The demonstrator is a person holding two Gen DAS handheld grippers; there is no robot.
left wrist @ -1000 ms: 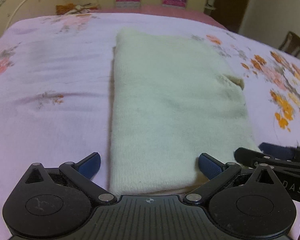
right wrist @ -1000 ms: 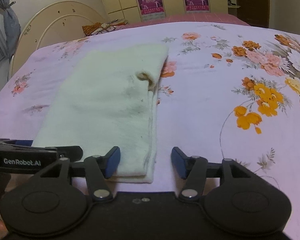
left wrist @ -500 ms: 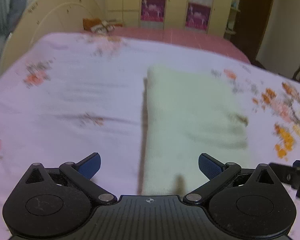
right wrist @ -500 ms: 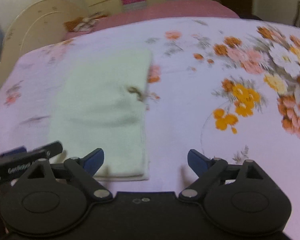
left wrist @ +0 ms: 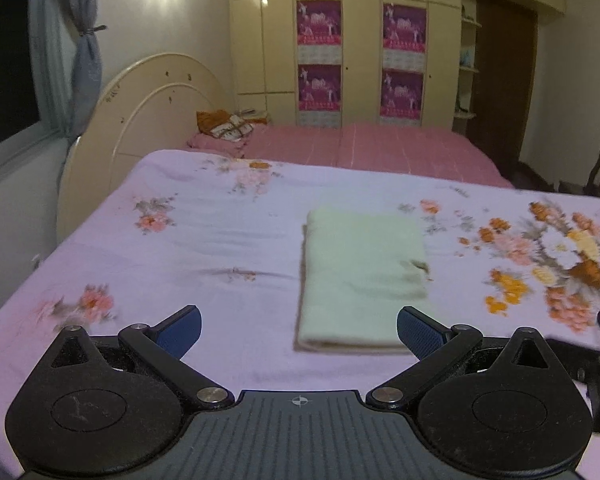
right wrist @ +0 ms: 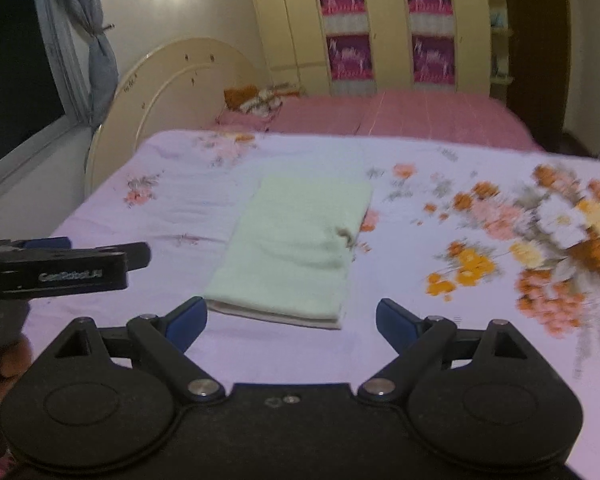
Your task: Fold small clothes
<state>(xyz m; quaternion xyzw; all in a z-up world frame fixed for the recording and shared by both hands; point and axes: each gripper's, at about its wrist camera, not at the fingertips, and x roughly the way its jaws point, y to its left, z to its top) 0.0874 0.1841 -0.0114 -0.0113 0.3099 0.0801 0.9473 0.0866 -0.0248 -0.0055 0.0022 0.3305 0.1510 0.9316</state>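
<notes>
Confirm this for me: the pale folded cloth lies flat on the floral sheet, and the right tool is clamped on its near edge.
Not clamped. In the right wrist view the right tool is open and clear of the folded cloth, which lies flat on the floral sheet.

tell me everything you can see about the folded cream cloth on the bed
The cream cloth is a soft, knit-looking garment folded into a neat oblong of several layers, stacked edges showing at its near end. It lies flat on the floral sheet, with a small dark-edged pucker on its right side. Nothing else touches it; both tongs are clear of it.
</notes>
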